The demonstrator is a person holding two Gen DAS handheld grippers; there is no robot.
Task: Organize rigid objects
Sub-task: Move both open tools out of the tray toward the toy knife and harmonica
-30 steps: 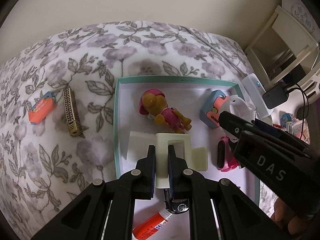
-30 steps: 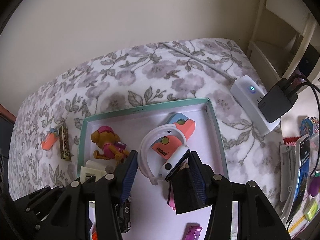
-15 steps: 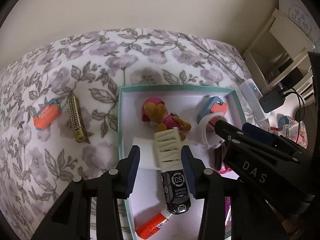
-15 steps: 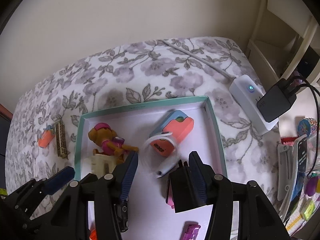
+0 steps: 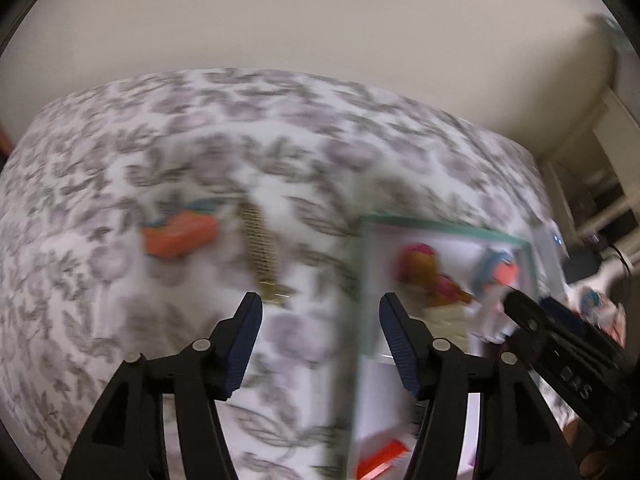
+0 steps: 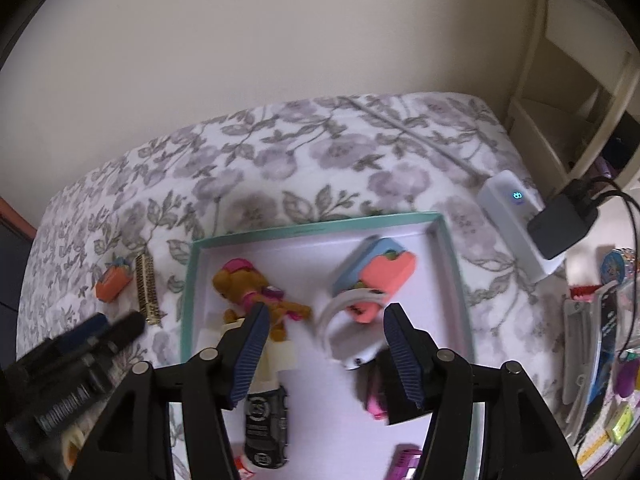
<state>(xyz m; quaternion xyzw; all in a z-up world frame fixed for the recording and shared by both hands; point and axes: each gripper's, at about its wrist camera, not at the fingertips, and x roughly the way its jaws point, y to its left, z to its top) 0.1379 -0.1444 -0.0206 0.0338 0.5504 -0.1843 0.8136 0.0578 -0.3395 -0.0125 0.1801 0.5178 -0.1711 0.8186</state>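
My left gripper [image 5: 320, 308] has just opened its jaws, empty over the floral bedspread [image 5: 120, 320]; blurry, but the gold comb [image 5: 262, 252] seems just ahead. Right gripper [image 6: 323, 320], jaws apart, empty, hangs over the white band [image 6: 340, 308] in the teal-rimmed tray [image 6: 312, 228].

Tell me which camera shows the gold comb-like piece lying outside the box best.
The right wrist view: the gold comb-like piece is sharp there, lying on the floral cloth beside an orange eraser. The left wrist view shows it too, but smeared by motion blur.
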